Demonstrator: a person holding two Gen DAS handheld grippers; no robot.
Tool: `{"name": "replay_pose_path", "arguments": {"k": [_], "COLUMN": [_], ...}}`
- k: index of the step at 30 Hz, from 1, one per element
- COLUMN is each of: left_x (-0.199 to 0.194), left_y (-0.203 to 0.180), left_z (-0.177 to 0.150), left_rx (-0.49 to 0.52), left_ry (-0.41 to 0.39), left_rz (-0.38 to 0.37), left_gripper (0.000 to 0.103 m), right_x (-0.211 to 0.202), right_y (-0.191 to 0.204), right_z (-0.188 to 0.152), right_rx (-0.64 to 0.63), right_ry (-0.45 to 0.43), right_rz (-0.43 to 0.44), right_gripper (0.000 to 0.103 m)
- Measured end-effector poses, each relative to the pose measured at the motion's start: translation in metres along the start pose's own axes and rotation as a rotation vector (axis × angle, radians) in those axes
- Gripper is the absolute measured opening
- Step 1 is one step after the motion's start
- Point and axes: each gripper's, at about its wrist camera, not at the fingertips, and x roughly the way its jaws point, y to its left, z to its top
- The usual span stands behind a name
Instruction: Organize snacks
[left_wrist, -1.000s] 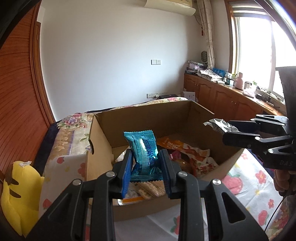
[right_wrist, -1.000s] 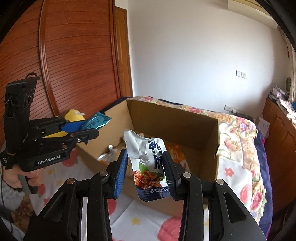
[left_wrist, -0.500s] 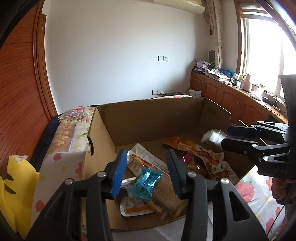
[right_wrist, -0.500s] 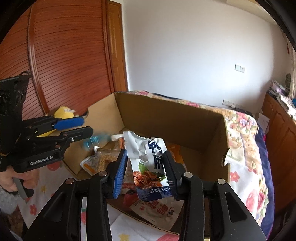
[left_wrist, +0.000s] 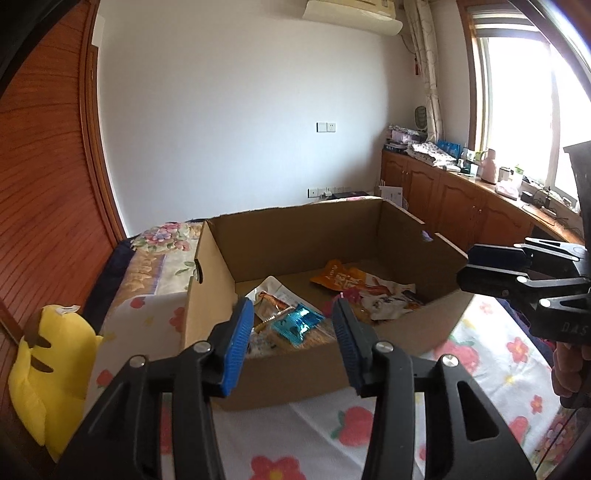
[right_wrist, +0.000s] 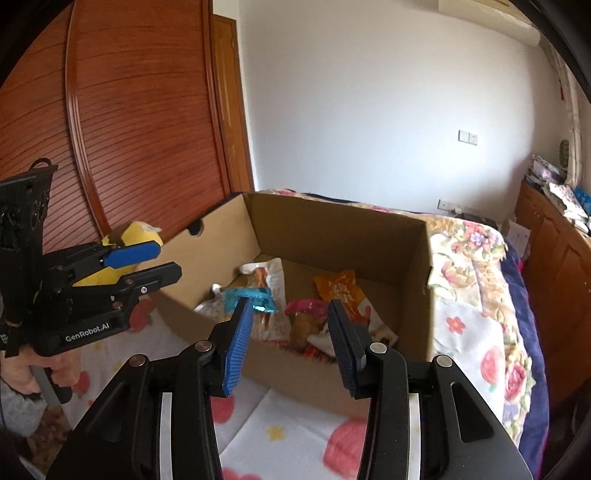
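An open cardboard box stands on the flowered bed and holds several snack packets. A teal packet lies loose in its near-left part, beside an orange packet and a white pouch. My left gripper hovers open over the box's near wall with nothing between its blue pads. To the box's right, my right gripper is also open and empty above the near rim.
A yellow plush toy lies on the bed left of the box. The flowered bedspread spreads in front. A wooden wardrobe door stands at the left, and wooden cabinets with clutter run under the window.
Both grippers opened and let go. The teal packet fell from the left one into the box, and the white pouch dropped from the right one. Both hands pulled back slightly.
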Motion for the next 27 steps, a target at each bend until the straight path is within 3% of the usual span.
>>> {"name": "replay_pose_path", "arguments": {"k": [13, 23, 27], "left_x": [-0.08, -0.115, -0.126], "left_y": [-0.021, -0.034, -0.037], "left_z": [-0.026, -0.06, -0.068], "left_rx": [0.009, -0.006, -0.006], "left_ry": [-0.039, -0.033, -0.025], "left_rz": [0.03, 0.039, 0.045], "left_gripper": [0.048, 0.052, 0.054], "right_x": [-0.084, -0.12, -0.13], "right_y": [0.024, 0.039, 0.049], "right_z": [-0.037, -0.07, -0.078], "right_rx": [0.044, 0.08, 0.072], "right_ry": [-0.055, -0.073, -0.081], "right_rz": [-0.053, -0.093, -0.125], "right_gripper": [0.047, 0.05, 0.056]}}
